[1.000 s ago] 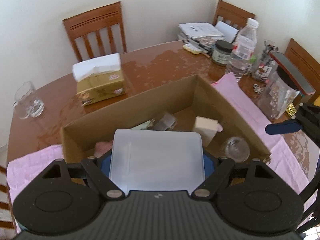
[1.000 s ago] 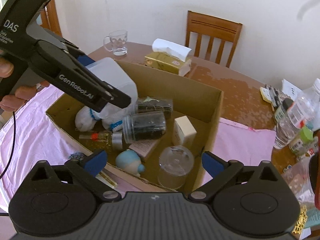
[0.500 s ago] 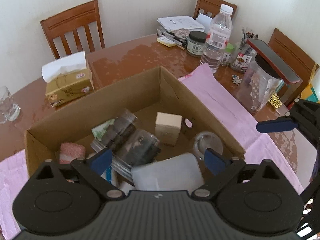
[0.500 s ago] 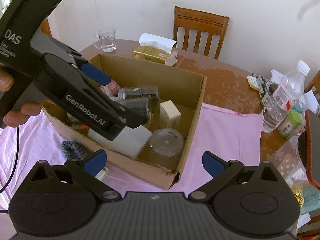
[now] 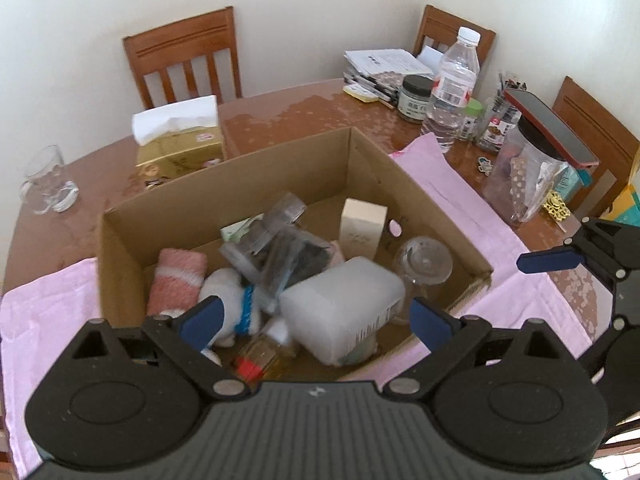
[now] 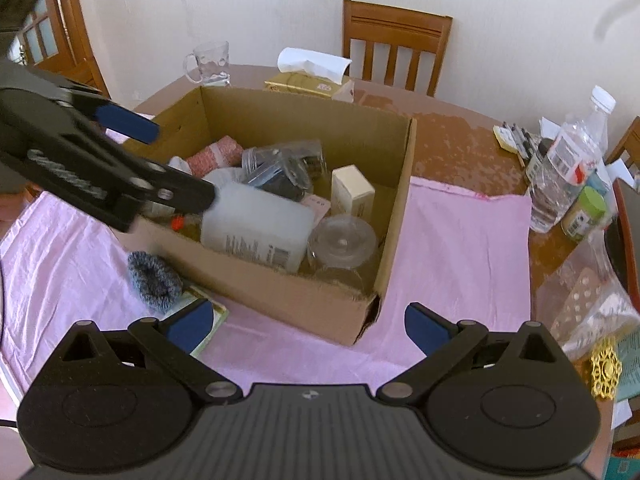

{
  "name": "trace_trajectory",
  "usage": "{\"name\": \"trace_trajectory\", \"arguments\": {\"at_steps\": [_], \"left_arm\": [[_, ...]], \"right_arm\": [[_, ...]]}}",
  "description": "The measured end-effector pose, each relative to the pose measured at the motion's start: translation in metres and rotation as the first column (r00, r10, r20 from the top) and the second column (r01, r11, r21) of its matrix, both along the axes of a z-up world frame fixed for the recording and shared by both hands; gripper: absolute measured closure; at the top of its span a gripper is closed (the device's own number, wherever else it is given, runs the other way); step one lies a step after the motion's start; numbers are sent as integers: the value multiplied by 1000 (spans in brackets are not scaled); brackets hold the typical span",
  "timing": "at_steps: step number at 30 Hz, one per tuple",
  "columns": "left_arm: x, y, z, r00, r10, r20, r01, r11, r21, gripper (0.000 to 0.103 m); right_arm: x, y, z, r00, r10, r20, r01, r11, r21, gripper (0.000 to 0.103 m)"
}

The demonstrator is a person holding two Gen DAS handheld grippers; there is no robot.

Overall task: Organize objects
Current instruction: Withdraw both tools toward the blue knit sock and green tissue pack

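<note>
left gripper (image 5: 316, 318): spread wide, nothing held, above cardboard box (image 5: 424, 200) | white plastic bottle (image 5: 340, 300): laid in box beside glass jar (image 5: 423, 261) | right gripper (image 6: 306, 326): spread wide, nothing held

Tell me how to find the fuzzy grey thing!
Start at the cardboard box on the pink cloth. The fuzzy grey thing lies outside it on the cloth, against the box's near wall. It is the only soft, woolly grey ball there, unlike the flat green packet beside it.
</note>
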State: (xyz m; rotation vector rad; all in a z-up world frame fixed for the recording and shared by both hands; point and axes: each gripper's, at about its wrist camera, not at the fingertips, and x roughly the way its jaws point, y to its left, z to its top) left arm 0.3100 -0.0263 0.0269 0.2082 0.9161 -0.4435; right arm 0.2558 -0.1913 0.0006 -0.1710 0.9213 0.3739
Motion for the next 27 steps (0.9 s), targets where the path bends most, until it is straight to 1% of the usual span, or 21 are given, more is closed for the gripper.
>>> {"name": "trace_trajectory", "arguments": {"at_steps": [3, 7, 14, 21, 27], "left_arm": [[-14, 10, -1, 1000, 24, 18, -25, 1000, 11, 4], [-33, 26, -8, 998, 62, 16, -62, 998, 6, 3], [-61, 49, -37, 987, 158, -19, -157, 987, 23, 3], [-84, 74, -63, 970, 239, -31, -238, 970, 40, 3], [-92, 94, -81, 957, 285, -50, -282, 957, 61, 3]], "right_arm": [[-7, 2, -7, 1000, -13, -7, 13, 1000, -2, 0], [-16, 6, -20, 999, -30, -21, 30, 1000, -5, 0], [-33, 17, -50, 995, -57, -76, 58, 998, 10, 0], [-39, 37, -72, 996, -23, -92, 23, 1000, 2, 0], [-37, 63, -87, 996, 12, -94, -9, 999, 33, 0]]}}
